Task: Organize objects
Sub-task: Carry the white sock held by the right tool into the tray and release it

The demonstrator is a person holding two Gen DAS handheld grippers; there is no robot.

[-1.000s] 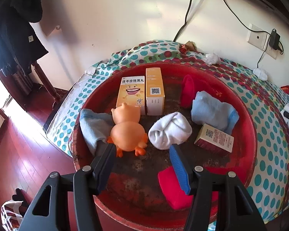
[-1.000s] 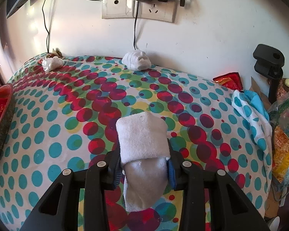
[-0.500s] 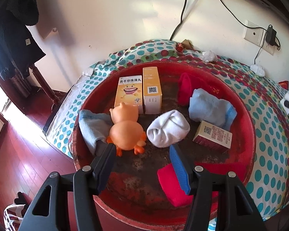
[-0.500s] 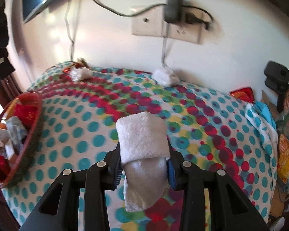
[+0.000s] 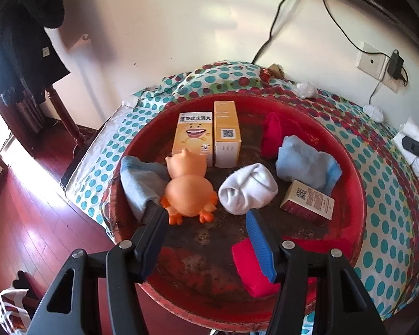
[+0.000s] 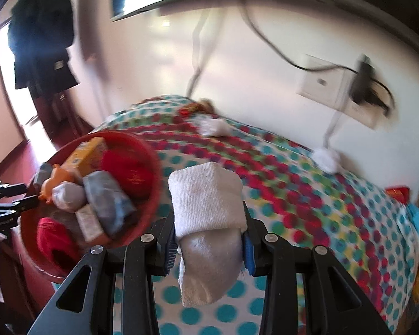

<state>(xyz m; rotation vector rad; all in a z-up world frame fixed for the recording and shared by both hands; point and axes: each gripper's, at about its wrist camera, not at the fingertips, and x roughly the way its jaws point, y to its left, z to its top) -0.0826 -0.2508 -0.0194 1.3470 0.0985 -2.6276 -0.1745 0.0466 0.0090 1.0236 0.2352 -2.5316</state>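
My right gripper [image 6: 209, 240] is shut on a folded white sock [image 6: 206, 209] and holds it above the dotted tablecloth, just right of the red basin [image 6: 150, 162]. In the left wrist view my left gripper [image 5: 206, 223] is open and empty over the near part of the red basin [image 5: 357, 195]. The basin holds an orange toy duck [image 5: 188, 192], a rolled white sock [image 5: 248, 192], a light blue sock [image 5: 304, 164], a grey-blue sock [image 5: 142, 184], red cloths [image 5: 251, 268], two yellow boxes [image 5: 209, 136] and a small box [image 5: 307, 202].
The polka-dot tablecloth [image 6: 307, 203] covers the table up to the wall. White crumpled tissues [image 6: 325, 159] lie near the wall under a socket [image 6: 338, 86] with a cable. The table's left edge drops to a red wooden floor [image 5: 28, 209].
My right gripper has swung left with the white sock, bringing the red basin into its view. My left gripper has stayed open over the basin, pulling back slightly.
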